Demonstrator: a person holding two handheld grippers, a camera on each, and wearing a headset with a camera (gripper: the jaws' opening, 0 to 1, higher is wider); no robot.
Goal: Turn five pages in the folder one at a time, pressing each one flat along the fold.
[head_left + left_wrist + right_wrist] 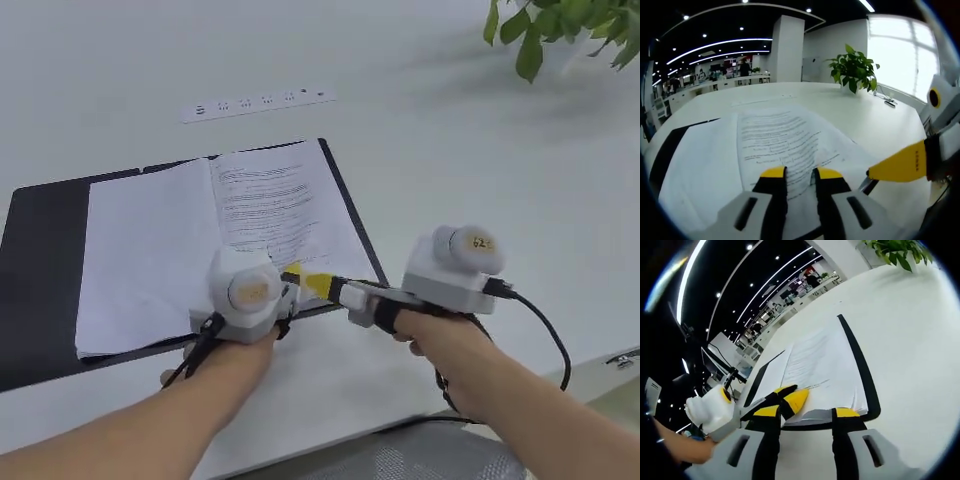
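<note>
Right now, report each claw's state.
Left claw: slightly open over the page, holding nothing.
Right claw: wide open, holding nothing.

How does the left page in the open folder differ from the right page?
The left page is blank; the right page carries printed text. A wide strip of black folder shows beside the left page, only a thin border beside the right page. The left hand-held gripper and right hand-held gripper sit at the right page's lower edge, not the left page's. Both are white.
</note>
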